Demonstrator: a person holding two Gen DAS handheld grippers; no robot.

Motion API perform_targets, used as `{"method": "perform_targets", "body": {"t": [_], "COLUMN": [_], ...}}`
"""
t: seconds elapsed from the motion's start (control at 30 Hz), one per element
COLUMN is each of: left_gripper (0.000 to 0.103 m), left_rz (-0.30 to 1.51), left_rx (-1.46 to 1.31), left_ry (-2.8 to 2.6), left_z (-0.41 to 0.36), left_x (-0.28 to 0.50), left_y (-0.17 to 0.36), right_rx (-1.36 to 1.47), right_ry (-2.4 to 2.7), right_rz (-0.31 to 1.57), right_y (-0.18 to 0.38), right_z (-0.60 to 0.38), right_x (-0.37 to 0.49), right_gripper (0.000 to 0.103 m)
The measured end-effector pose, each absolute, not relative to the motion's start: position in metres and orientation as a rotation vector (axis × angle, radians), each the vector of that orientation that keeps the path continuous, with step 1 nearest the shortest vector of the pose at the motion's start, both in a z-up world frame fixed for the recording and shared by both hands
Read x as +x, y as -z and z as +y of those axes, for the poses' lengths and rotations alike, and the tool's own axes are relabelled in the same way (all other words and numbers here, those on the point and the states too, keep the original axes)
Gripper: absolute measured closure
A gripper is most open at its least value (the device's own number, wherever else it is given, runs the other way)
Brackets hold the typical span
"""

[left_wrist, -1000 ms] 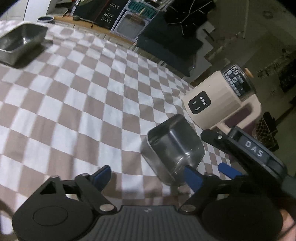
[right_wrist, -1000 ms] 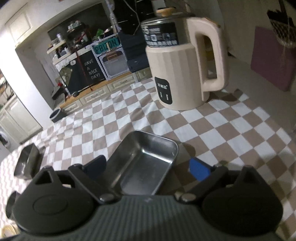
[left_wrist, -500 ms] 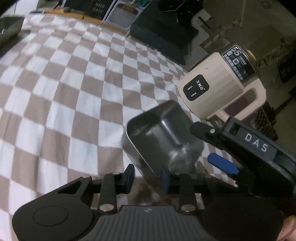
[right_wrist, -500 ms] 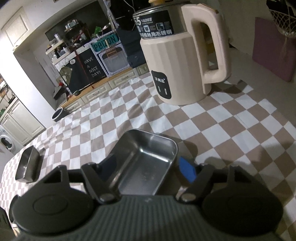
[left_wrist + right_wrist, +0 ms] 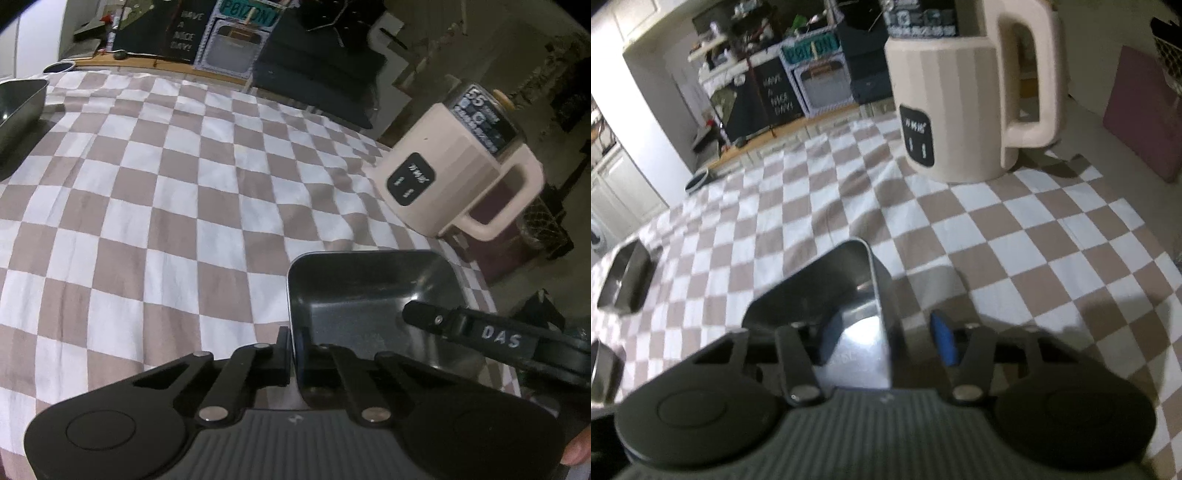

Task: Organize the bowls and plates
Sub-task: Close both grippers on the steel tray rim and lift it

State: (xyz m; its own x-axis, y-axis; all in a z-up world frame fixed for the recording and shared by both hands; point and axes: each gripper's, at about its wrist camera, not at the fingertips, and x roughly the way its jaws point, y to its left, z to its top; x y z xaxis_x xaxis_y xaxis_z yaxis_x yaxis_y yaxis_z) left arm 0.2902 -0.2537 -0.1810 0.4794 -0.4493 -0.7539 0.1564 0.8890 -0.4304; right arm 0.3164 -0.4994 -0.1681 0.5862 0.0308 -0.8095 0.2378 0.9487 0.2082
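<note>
A rectangular steel tray (image 5: pixel 369 295) sits low on the checked tablecloth (image 5: pixel 166 206). My left gripper (image 5: pixel 293 347) is shut on the tray's left wall, one pad outside and one inside. In the right wrist view the same tray (image 5: pixel 827 288) looks tipped. Its right wall stands between the fingers of my right gripper (image 5: pixel 886 341). Those jaws are closing, and the blue pad (image 5: pixel 943 343) is still apart from the wall. One of the right gripper's fingers (image 5: pixel 436 319) reaches into the tray from the right.
A cream electric kettle (image 5: pixel 960 103) stands on the cloth beyond the tray, also seen as the kettle (image 5: pixel 454 173) at the right. A second steel tray (image 5: pixel 624 280) lies far left, with a third tray (image 5: pixel 602 365) at the frame edge. Cabinets and shelves line the background.
My left gripper has closed from wide open onto the tray's left wall. The right jaws have narrowed around the right wall. The tray has turned and tipped in both views.
</note>
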Motion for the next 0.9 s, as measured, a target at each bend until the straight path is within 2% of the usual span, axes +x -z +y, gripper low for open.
{"method": "perform_targets", "body": {"t": [0.1,0.27,0.7,0.9], "left_gripper": [0.100,0.100,0.098,0.096], "left_rz": [1.007,0.988,0.910,0.933], "left_rx": [-0.284,-0.276,-0.191,-0.144], "left_ry": [0.381,0.392,0.456,0.489], "left_z": [-0.252,-0.232,-0.173,-0.160], "left_x": [0.288,0.280,0.225,0.198], "left_y": [0.177,0.162,0.089,0.083], "right_rx": [0.261,0.232,0.178,0.119], "right_ry": [0.126,0.085,-0.048,-0.092], "right_rz": [0.962,0.957,0.899,0.906], "right_y": [0.165,0.153,0.100,0.084], "right_z": [-0.491,-0.476,-0.422,-0.399], "right_x": [0.313,0.304,0.260,0.231], "right_gripper": [0.077,0.087,0.095,0.095]}}
